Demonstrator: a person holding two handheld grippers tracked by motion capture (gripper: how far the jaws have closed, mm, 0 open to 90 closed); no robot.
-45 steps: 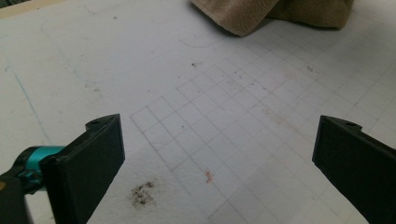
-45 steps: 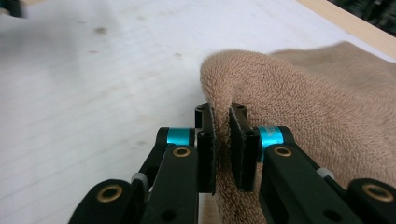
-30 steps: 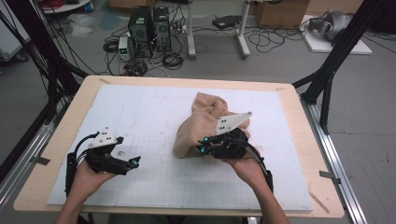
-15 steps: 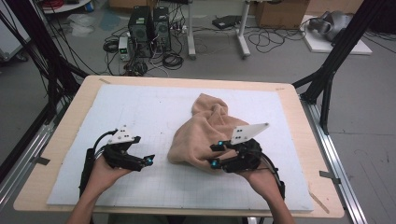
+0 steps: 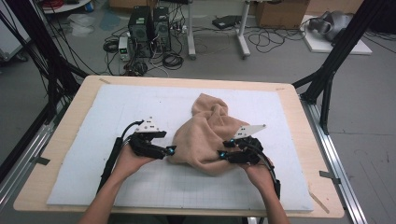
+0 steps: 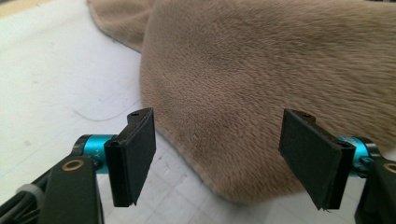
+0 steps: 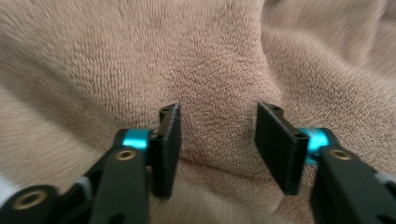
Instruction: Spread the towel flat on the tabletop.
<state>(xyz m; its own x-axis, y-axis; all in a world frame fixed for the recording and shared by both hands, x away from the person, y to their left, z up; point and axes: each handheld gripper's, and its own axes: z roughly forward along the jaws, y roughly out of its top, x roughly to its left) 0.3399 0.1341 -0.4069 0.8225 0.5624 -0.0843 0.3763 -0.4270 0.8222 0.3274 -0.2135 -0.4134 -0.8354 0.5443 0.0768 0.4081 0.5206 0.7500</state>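
Left claw (image 5: 172, 150), parted and just narrowing, has slid up to the towel (image 5: 205, 135); right claw (image 5: 221, 155), parted, has dropped.

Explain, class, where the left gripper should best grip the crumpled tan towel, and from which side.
Probably the towel's hemmed edge lying flat on the mat, approached low from its left: the left gripper, jaws open, already faces that thin rim.

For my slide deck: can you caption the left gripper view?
Left gripper, jaws apart and just closing, faces the rounded edge of a crumpled beige fleece towel lying on the white gridded mat.
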